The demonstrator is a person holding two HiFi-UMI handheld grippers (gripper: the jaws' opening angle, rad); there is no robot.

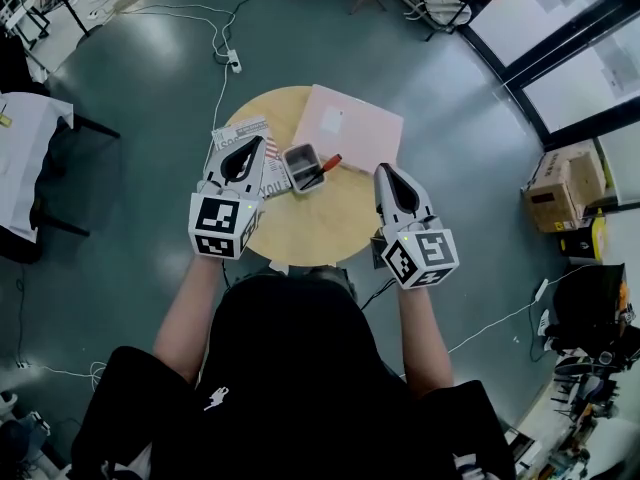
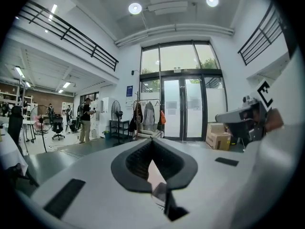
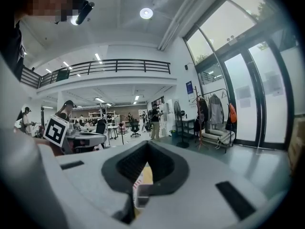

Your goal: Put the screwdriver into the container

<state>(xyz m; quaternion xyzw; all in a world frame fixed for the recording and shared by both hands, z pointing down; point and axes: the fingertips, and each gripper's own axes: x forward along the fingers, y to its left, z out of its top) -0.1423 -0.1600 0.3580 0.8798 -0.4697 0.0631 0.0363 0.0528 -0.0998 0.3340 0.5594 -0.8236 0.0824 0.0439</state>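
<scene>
On the round wooden table [image 1: 325, 223] stands a small grey container [image 1: 290, 171]. The screwdriver [image 1: 326, 164] has a red-orange handle; it rests in the container, slanting out over its right rim. My left gripper [image 1: 256, 142] hovers just left of the container, its jaws shut with nothing between them. My right gripper [image 1: 383, 171] is off to the right of the screwdriver handle, apart from it, also shut and empty. In both gripper views the jaws, left gripper [image 2: 152, 142] and right gripper [image 3: 147, 145], meet at the tips and point out over the room.
A pink sheet [image 1: 350, 126] lies across the table's far right side. Printed papers [image 1: 238, 130] sit under the left gripper. Cardboard boxes [image 1: 558, 188] stand on the floor at right. Cables and a power strip [image 1: 234, 63] lie beyond the table.
</scene>
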